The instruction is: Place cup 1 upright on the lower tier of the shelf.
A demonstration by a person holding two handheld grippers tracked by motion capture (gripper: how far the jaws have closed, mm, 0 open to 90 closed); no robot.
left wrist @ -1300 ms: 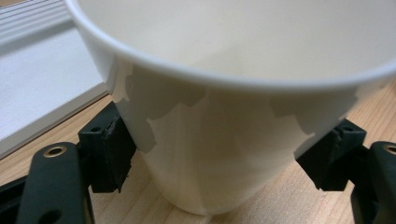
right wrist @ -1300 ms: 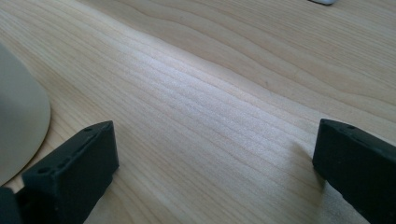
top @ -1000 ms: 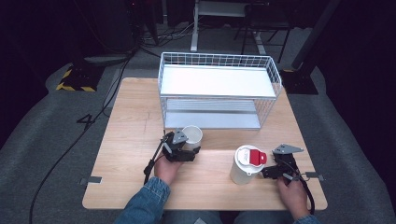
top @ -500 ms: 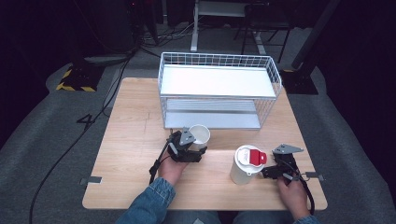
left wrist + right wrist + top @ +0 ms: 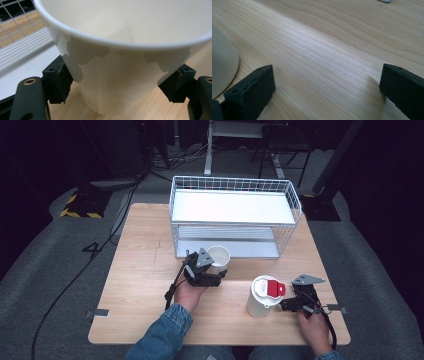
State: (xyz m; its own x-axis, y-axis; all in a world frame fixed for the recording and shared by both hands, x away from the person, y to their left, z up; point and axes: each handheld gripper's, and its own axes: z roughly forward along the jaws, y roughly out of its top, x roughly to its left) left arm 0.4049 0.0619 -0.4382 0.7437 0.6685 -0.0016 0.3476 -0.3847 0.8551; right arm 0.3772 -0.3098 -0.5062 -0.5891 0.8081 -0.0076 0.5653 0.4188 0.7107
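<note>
You look to be carrying the cup (image 5: 218, 258) toward the rack (image 5: 235, 215); next, judge which shelf and keep it upright. Your left gripper (image 5: 212, 276) clamps the cup by its sides, pads (image 5: 58, 81) pressed to its wall, just before the rack's lower shelf. Your right gripper (image 5: 290, 304) sits wide open, holding nothing, low over the worktop (image 5: 332, 50) beside the tumbler (image 5: 263, 296).

Black claws (image 5: 218, 279) with grey triangular plates, trailing cables; blue, seemingly denim sleeve (image 5: 162, 335) on the left arm.
</note>
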